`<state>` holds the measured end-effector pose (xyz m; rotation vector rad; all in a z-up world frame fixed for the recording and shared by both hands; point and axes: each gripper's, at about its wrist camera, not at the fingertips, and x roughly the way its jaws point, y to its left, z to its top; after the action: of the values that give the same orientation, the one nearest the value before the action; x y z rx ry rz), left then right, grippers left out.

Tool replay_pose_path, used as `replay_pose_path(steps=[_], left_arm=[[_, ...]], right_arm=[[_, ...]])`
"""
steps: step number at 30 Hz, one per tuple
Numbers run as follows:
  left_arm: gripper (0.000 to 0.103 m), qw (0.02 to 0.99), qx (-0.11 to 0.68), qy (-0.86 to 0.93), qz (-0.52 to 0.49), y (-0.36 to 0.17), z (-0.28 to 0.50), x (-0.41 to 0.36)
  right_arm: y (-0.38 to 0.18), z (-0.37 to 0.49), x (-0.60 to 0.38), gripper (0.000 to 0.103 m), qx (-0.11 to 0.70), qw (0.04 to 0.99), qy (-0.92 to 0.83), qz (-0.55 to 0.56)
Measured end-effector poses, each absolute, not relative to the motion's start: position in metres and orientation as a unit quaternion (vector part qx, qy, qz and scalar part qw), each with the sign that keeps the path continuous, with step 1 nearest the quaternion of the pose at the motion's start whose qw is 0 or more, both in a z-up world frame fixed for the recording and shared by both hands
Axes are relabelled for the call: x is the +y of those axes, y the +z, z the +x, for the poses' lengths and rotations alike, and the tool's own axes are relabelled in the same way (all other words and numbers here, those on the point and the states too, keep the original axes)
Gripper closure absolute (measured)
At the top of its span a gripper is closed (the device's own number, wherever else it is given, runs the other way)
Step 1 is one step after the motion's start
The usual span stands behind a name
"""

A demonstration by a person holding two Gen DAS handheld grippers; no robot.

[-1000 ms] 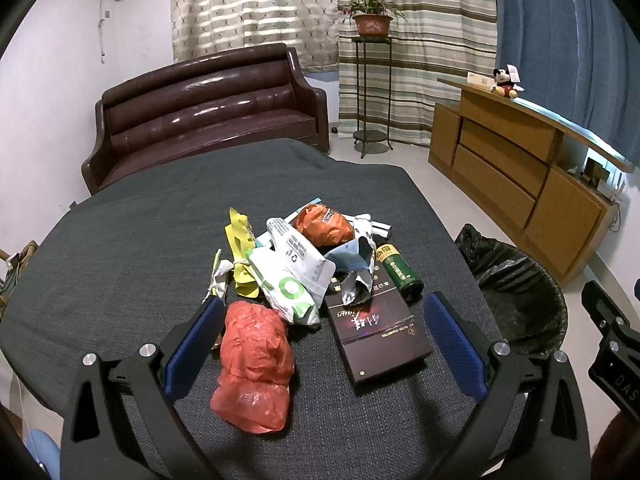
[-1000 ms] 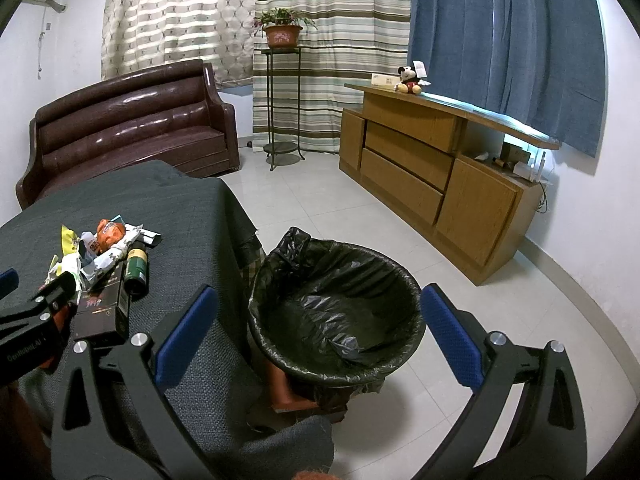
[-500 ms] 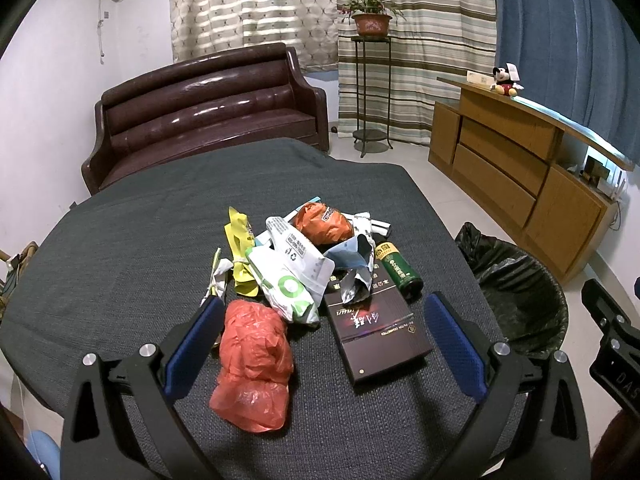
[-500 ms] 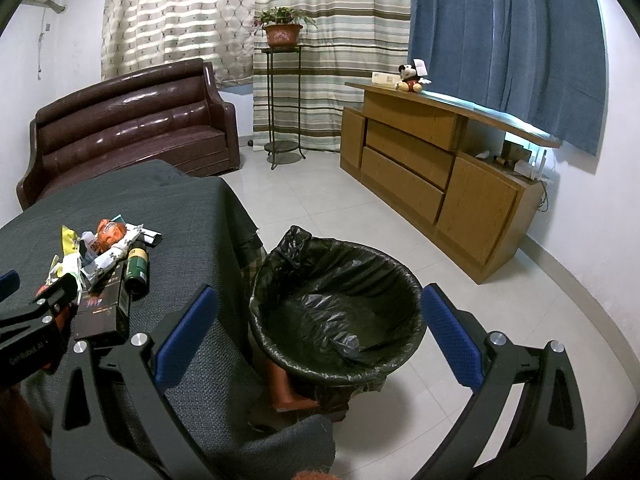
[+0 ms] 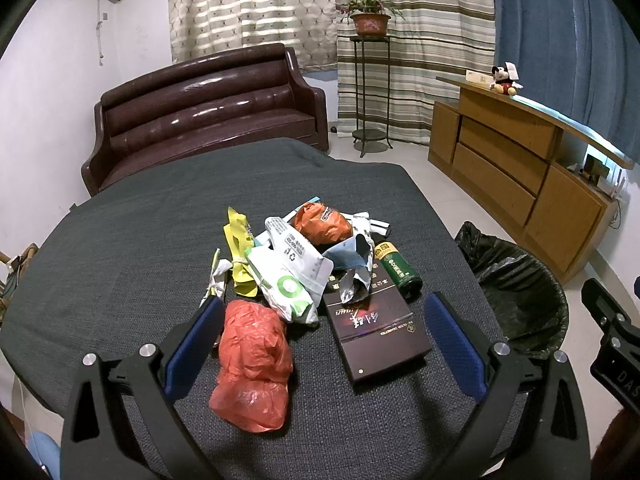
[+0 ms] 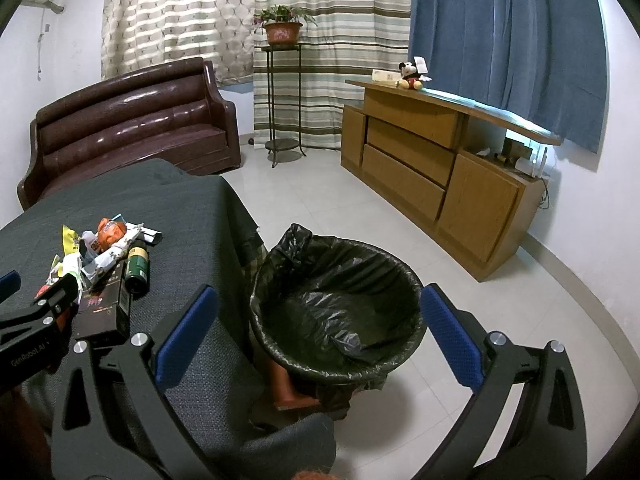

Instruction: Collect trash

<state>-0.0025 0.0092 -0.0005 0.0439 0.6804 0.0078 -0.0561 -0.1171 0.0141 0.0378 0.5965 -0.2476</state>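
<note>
Dark grey cloth covers the table (image 5: 120,264), and I use the box (image 5: 376,330) on it as my landmark. Its long axis runs from near my left gripper (image 5: 320,320) away toward the sofa (image 5: 208,112), tilted slightly leftward at the far end. Just right of the box's far end lies the green can (image 5: 398,270), its long axis nearly parallel to the box, cap end toward me. Left of the box sits the red bag (image 5: 254,364), lengthwise toward me, between my left fingers. Beyond the box the white wrappers (image 5: 288,276), yellow wrapper (image 5: 238,248) and orange packet (image 5: 322,224) are piled, touching one another. Right of the box, off the table edge, stands the bin (image 6: 336,312), black-lined. My left gripper is spread wide, holding nothing. My right gripper (image 6: 320,320) is also spread wide, hovering over the bin.
</note>
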Motion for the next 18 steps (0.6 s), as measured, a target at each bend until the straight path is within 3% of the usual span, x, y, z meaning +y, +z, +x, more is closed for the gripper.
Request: replay_pose_path(steps=[18], left_arm=[[0.006,0.937,0.348,0.001,0.029,-0.008,-0.003,0.016]], right_arm=[[0.001,-0.054,-0.110,0.004,0.296,0.948,-0.119,0.017]])
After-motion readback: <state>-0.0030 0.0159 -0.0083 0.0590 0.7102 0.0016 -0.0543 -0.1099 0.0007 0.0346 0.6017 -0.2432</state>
